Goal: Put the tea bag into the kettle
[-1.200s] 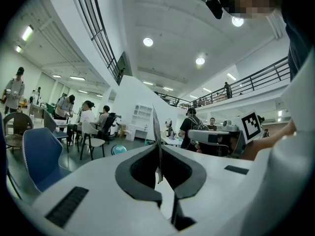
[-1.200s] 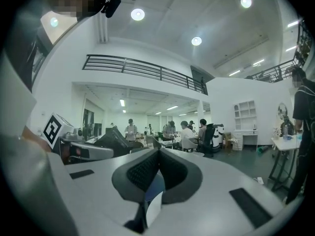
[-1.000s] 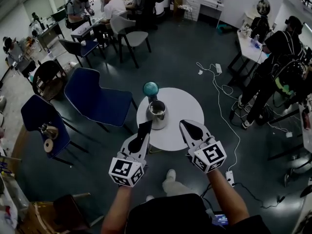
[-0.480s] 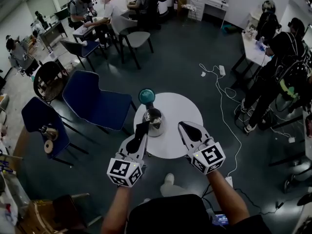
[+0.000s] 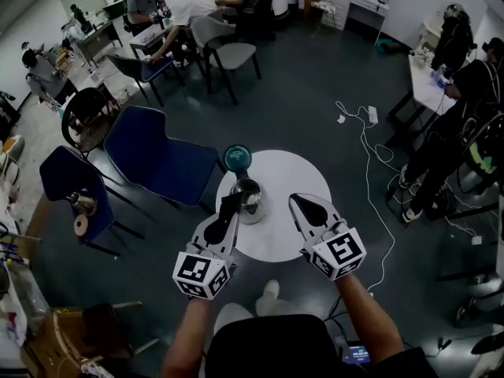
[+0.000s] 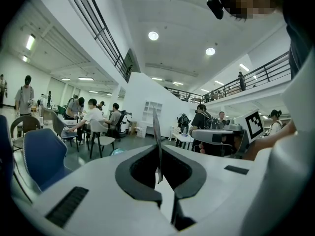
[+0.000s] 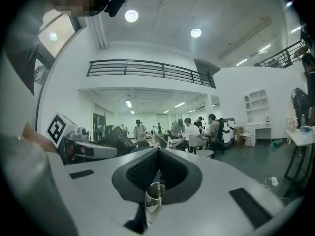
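A steel kettle point(image 5: 249, 199) stands open on the round white table point(image 5: 287, 231), with its teal lid point(image 5: 237, 158) lying just behind it. My left gripper point(image 5: 231, 204) hovers at the kettle's left rim, shut on a thin flat tea bag point(image 6: 157, 132) that sticks up edge-on between the jaws. To the kettle's right, my right gripper point(image 5: 296, 201) is shut with nothing in it. Along the right gripper's jaws point(image 7: 158, 154) the kettle point(image 7: 154, 194) shows low in the gap.
Blue chairs point(image 5: 157, 160) stand left of the table. A white cable and power strip point(image 5: 370, 124) trail over the floor at the right. People sit at desks at the back point(image 5: 185, 10), and another stands at the right point(image 5: 472, 93).
The head view has shifted a little. The left gripper with the tea bag now sits closer to the kettle's rim. The right gripper has hardly moved.
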Demonstrator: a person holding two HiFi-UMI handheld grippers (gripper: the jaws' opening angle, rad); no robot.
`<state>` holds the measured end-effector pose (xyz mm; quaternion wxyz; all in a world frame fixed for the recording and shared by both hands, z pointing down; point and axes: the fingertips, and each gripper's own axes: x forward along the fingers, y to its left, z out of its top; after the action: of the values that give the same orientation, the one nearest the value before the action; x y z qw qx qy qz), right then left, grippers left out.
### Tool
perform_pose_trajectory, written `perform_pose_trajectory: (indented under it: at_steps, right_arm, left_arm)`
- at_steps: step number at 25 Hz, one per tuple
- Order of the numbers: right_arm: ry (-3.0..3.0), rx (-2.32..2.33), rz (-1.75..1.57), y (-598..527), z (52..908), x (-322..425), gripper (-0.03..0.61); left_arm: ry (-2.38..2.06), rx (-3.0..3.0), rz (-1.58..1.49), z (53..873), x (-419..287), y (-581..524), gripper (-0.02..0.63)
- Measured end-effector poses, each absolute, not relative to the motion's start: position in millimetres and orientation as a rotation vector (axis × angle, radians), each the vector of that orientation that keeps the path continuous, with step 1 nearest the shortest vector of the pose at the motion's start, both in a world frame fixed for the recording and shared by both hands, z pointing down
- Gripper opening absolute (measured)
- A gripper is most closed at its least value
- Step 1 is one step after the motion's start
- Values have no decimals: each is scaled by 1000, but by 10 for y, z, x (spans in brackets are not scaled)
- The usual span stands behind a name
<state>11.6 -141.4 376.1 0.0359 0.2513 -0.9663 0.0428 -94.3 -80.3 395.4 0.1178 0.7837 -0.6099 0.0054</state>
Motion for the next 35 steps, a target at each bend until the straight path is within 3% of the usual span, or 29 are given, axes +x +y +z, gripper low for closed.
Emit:
perform_pose_trajectory:
  at_steps: [35]
  right_arm:
    - [-2908,920,286,-1870,4235,-260,17]
  left_arm:
    - [-1557,2358,443,4872,-1404,-1886,14]
